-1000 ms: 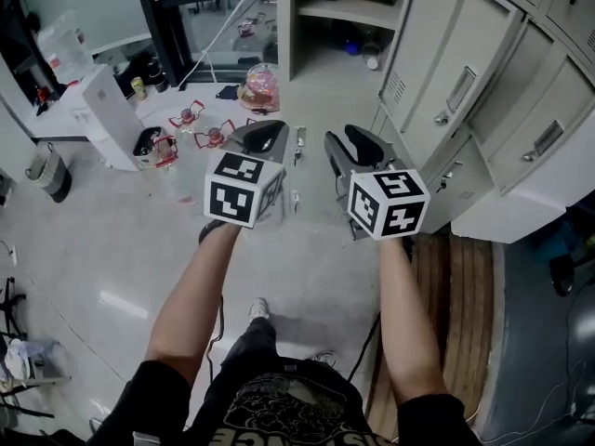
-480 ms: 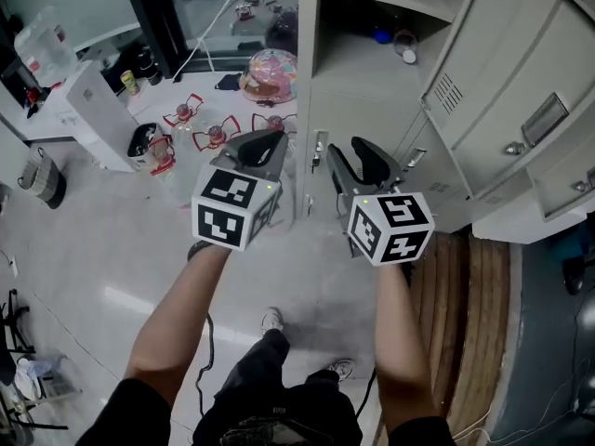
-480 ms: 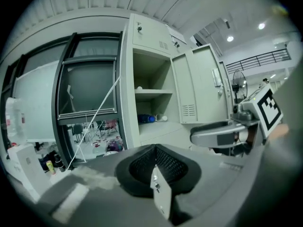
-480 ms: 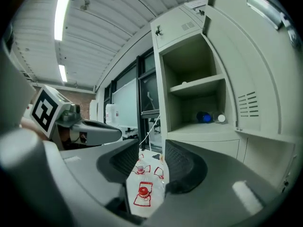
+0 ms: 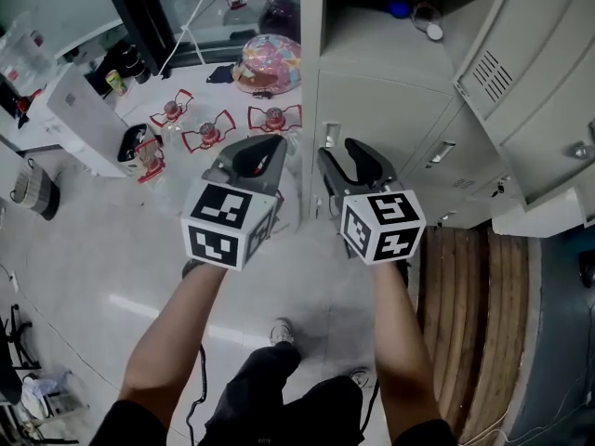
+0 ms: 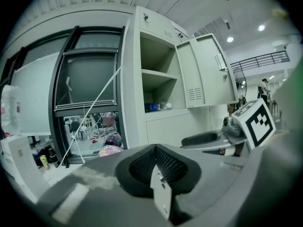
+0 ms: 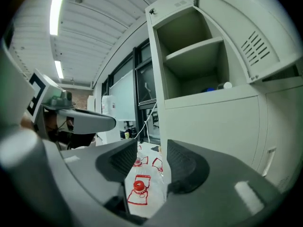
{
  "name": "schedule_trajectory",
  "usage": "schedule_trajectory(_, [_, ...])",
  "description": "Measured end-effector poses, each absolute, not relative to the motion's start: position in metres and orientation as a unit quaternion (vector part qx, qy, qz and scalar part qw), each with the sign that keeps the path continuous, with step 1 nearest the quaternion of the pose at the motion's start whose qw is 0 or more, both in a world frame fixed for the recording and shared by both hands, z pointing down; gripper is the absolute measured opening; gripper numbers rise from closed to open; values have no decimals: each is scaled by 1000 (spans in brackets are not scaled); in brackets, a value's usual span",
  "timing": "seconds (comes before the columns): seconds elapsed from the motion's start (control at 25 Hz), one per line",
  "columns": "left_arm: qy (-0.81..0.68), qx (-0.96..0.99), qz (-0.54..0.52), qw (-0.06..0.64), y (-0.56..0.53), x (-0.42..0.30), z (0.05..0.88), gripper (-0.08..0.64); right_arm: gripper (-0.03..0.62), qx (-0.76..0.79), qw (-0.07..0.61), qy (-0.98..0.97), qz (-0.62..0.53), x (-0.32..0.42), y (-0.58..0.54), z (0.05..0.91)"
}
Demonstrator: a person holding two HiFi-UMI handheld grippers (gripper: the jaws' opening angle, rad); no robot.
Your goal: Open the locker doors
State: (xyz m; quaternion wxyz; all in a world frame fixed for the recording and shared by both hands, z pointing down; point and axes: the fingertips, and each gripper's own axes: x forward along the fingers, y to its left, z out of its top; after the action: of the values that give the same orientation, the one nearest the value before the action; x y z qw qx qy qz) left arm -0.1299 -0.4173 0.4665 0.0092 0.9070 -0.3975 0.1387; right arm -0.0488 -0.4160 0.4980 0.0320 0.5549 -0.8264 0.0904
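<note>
Left gripper view | left gripper (image 6: 155,167) — fingers (image 6: 141,167) together | upper locker (image 6: 158,56) open

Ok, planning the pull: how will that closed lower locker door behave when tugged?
The lower locker door looks like thin painted sheet metal, so probably light yet stiff. It likely swings from its right edge, as the open upper door does. Its small left-edge latch may need pinching.

We count two grippers, the left gripper (image 5: 267,147) and the right gripper (image 5: 340,152). On the floor (image 5: 93,249) we see at least four red-handled bottles (image 5: 209,136) and one pink dome (image 5: 270,59). One locker door (image 5: 507,72) stands open.
</note>
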Motion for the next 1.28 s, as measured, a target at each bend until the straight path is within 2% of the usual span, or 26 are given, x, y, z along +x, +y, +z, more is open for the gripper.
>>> schedule_trajectory(0.64, [-392,911,129,11,-471,-128,564,3,213,561,44,-823,83,-49,-495,604])
schedule_trajectory(1.28, [-408,904,128,16,-475,-149,585,3,213,545,60,-832,85,-59,-527,622])
